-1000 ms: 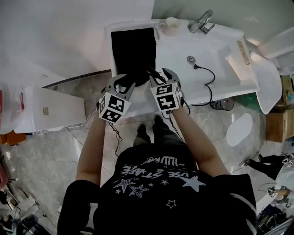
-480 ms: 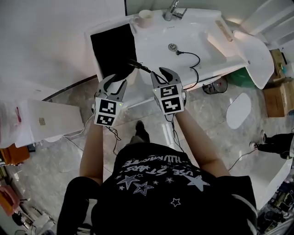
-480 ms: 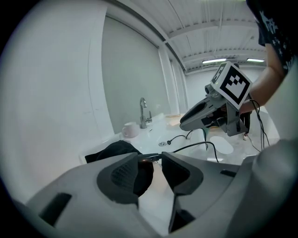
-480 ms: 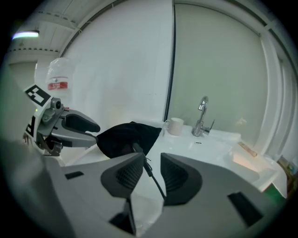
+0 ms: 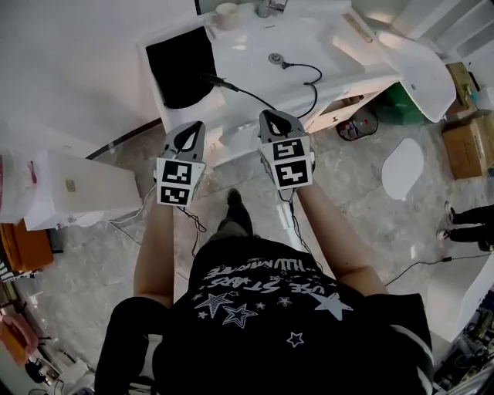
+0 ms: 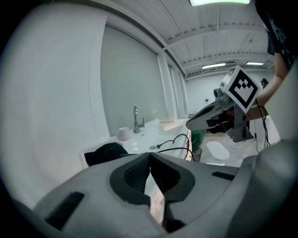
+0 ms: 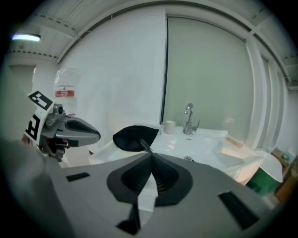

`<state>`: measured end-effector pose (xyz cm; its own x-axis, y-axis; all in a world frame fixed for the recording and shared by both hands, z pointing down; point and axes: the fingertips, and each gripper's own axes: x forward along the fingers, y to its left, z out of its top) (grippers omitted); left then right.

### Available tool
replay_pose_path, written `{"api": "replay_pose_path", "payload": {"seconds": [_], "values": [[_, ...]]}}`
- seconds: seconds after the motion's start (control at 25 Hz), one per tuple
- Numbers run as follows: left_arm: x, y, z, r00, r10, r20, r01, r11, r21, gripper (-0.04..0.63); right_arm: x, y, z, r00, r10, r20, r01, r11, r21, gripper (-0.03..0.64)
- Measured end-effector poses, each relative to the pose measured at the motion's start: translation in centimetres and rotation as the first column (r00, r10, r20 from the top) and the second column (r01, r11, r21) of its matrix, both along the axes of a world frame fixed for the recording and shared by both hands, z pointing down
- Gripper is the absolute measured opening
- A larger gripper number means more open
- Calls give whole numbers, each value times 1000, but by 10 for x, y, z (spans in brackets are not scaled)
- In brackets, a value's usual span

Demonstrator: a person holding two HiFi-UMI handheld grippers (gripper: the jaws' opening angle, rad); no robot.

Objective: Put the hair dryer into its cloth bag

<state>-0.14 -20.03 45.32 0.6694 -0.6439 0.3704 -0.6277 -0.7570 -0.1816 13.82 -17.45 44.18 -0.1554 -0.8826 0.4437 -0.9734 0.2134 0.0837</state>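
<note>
The black cloth bag (image 5: 181, 65) lies on the white counter (image 5: 231, 100) left of the sink, bulging. A black cord (image 5: 255, 96) runs out of its mouth to a plug (image 5: 287, 65) in the basin. The hair dryer itself is hidden. My left gripper (image 5: 192, 126) and right gripper (image 5: 275, 116) hang side by side in front of the counter edge, apart from the bag. Both have just been closing and are shut, with nothing between the jaws. The left gripper view shows the bag (image 6: 106, 153) beyond the shut tips (image 6: 150, 156); the right gripper view shows the bag (image 7: 135, 137) likewise.
A cup (image 5: 226, 11) and a faucet (image 7: 189, 118) stand at the back of the sink (image 5: 324, 38). A white box (image 5: 77, 193) sits on the floor at left. A green bin (image 5: 407, 104), a cardboard box (image 5: 467, 146) and floor cables (image 5: 193, 224) lie around.
Both grippers have drawn back from the bag toward the person and a little up. Their jaws were open around the bag's mouth before and are shut now, holding nothing.
</note>
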Motion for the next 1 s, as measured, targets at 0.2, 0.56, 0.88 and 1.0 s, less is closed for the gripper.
{"api": "replay_pose_path", "payload": {"seconds": [0.2,0.56,0.88,1.0], "values": [[-1,61,-6,1000,18,-16,-18,1000,17,11,-2,59,-4,999,15,31,-16,1000,20,6],[-11,149,-7,999,11,-48,-10,1000,14,11,-12,144,-15,999,9,35,-11,999,38,5],[-19,179,-12,998,28,-60,-27,999,17,9,-23,179,-18,999,9,34,-10,999,37,6],[-22,177,-11,997,45,-62,-44,999,9,11,-24,178,-16,999,22,35,-23,999,27,5]]}}
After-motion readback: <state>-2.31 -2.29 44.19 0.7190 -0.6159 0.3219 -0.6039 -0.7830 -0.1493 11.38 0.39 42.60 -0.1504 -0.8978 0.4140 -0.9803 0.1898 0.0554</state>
